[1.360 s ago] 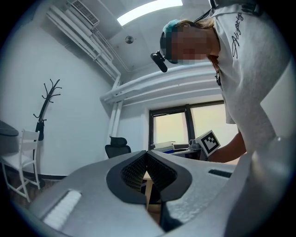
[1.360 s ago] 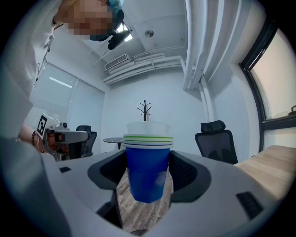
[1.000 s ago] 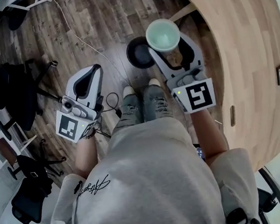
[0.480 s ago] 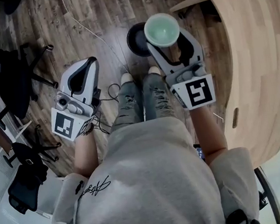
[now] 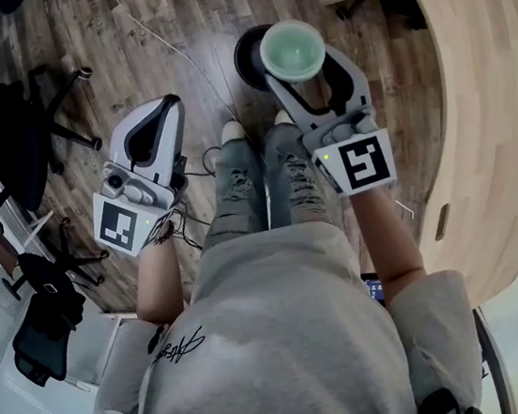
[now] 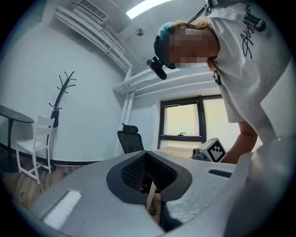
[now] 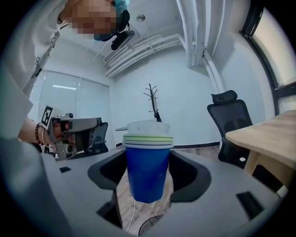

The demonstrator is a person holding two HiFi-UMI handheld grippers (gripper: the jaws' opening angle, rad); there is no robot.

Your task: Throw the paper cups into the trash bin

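Head view: nearest the camera, a grey shirt and two bare forearms are seen, each forearm ending in a hand-held gripper with a marker cube. The left gripper is held over the wood floor beside the person's left leg. In the left gripper view its jaws are seen pressed together with nothing between them, only a thin slit being left. The right gripper is held just past the person's shoes. In the right gripper view its jaws are seen closed against the sides of a nested stack of blue paper cups, which is kept upright, its white rims showing thin green lines. From above, the pale inside of the top cup is seen, and the stack overlaps the right edge of a round black trash bin standing on the floor below. A light wooden table is seen at the right and a black office chair at the far left.
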